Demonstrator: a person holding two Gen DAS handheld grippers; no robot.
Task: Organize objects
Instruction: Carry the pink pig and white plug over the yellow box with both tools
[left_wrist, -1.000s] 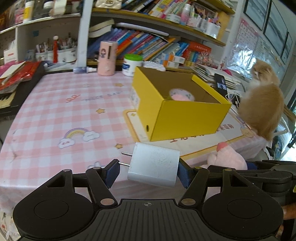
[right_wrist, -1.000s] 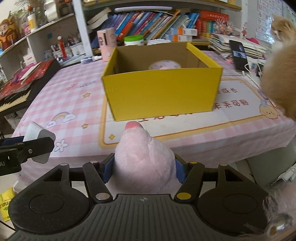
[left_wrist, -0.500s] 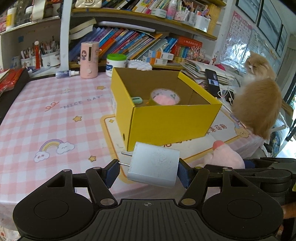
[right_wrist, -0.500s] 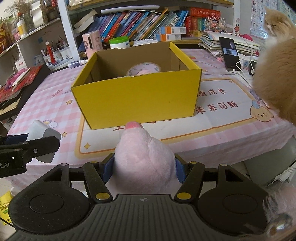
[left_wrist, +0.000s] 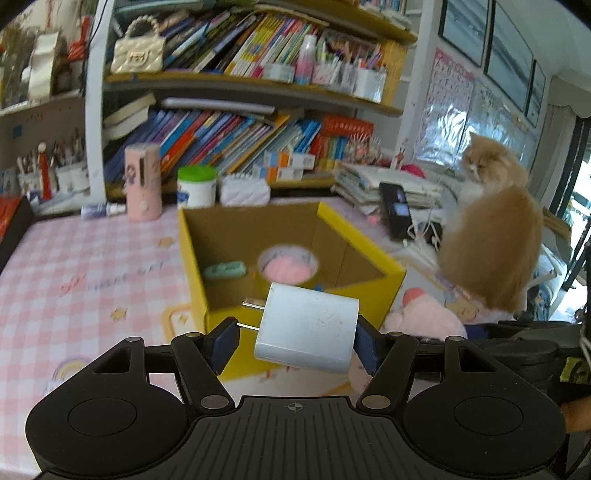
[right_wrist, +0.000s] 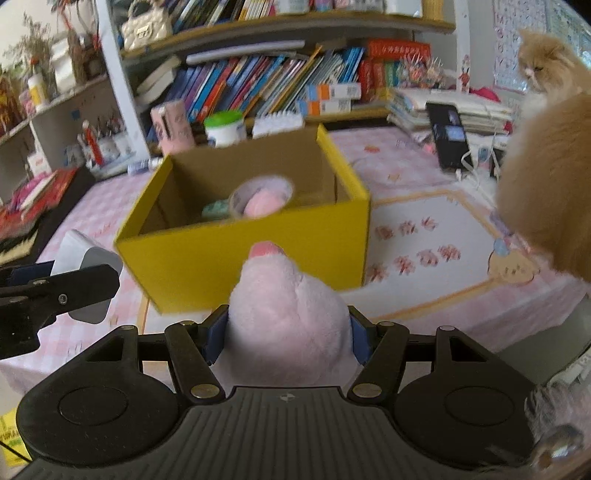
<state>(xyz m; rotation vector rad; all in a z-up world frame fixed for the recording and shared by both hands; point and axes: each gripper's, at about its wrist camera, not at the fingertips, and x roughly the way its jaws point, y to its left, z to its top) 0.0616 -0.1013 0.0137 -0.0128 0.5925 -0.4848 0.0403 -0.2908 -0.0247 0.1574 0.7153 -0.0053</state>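
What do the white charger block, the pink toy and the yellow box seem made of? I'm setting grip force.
White charger block: hard plastic, smooth matte shell, metal prongs. Pink toy: soft plush, fuzzy pile bulging between the fingers. Yellow open-topped box: probably cardboard, brown inside with thin folded walls.

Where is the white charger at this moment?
The white charger is clamped in the left gripper, in front of the yellow box, left of the pink plush toy.

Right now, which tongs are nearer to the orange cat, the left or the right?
Right. The right tongs, holding the pink plush toy, are close beside the orange cat. The left tongs, holding the white charger, are farther away, beyond them.
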